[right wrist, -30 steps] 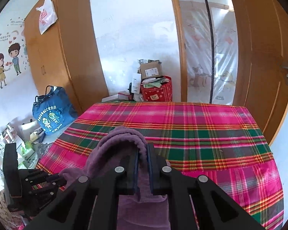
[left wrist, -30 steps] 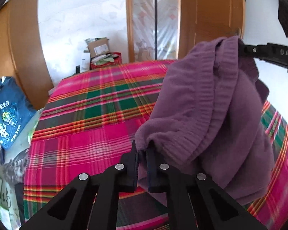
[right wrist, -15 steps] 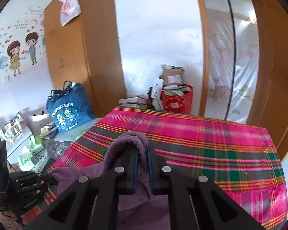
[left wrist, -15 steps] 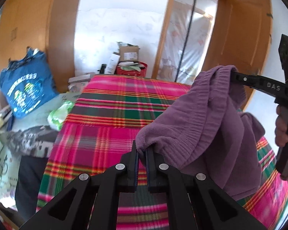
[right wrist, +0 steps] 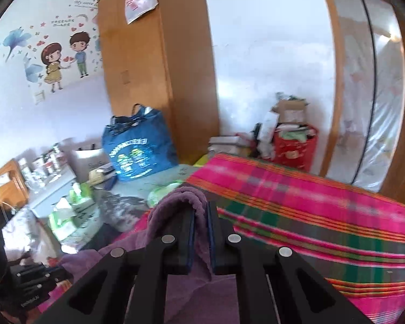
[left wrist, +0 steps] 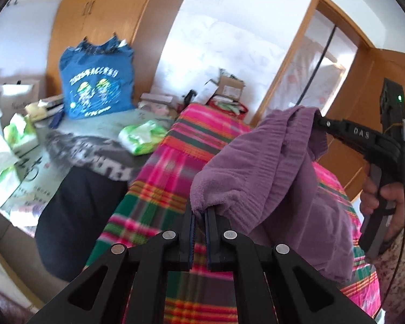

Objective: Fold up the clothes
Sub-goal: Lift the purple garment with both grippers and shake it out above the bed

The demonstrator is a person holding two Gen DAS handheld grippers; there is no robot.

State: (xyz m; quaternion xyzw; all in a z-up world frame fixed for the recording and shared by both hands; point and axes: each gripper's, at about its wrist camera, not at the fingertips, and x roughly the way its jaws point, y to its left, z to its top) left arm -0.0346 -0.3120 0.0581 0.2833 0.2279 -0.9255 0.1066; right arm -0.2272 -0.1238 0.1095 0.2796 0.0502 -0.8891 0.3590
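**Garment swung toward the bed's left edge**

You have carried the purple knitted garment [left wrist: 278, 178] sideways: both views now face the cluttered side past the pink plaid bed [left wrist: 191, 140]. It hangs above the bed, left tool [left wrist: 199, 216] and right tool [right wrist: 201, 210] each clamped on its hem, ready to lay flat

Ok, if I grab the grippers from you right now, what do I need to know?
Left gripper: shut on one corner of the purple sweater.
Right gripper: shut on another bunched edge of it.
The sweater hangs in the air between the two, above the plaid bed cover.
Done: picked up and lifted.
Left: lay it flat on the cover, then make every fold. No fold shows yet.
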